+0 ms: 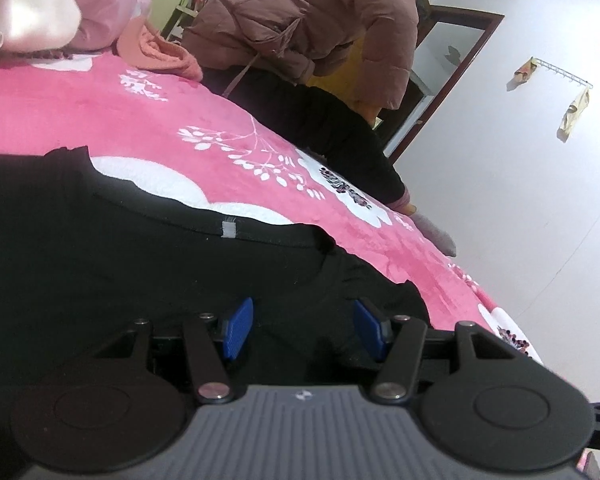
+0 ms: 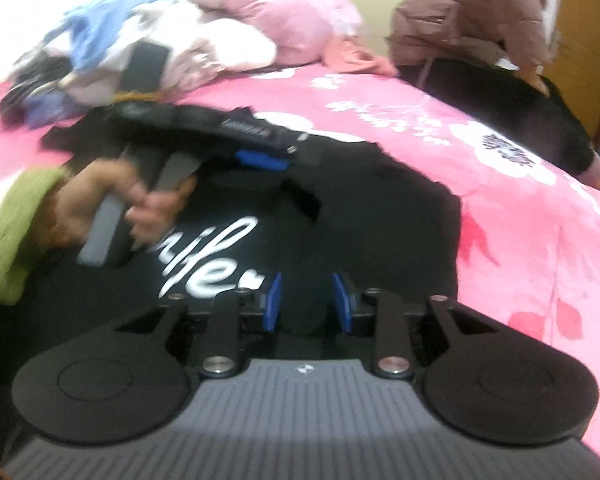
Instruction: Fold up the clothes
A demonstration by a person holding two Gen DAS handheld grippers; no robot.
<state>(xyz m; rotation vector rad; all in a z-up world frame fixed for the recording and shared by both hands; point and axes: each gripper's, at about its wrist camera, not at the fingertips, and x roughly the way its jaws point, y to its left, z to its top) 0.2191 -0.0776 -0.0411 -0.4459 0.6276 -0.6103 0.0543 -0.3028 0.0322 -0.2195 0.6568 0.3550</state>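
Currently the black T-shirt lies spread on the pink floral blanket, print side up, presumably flattened so a fold can start. Left gripper sits low over the shirt near its collar edge, blue pads spread, nothing between them. Right gripper hovers above the white lettering, fingers likewise apart, holding nothing. The right view shows the left hand wrapped round its grey handle, wrist angled toward the neckline. An unsorted clothes pile waits behind; a bystander in a brown jacket bends beside the bed.
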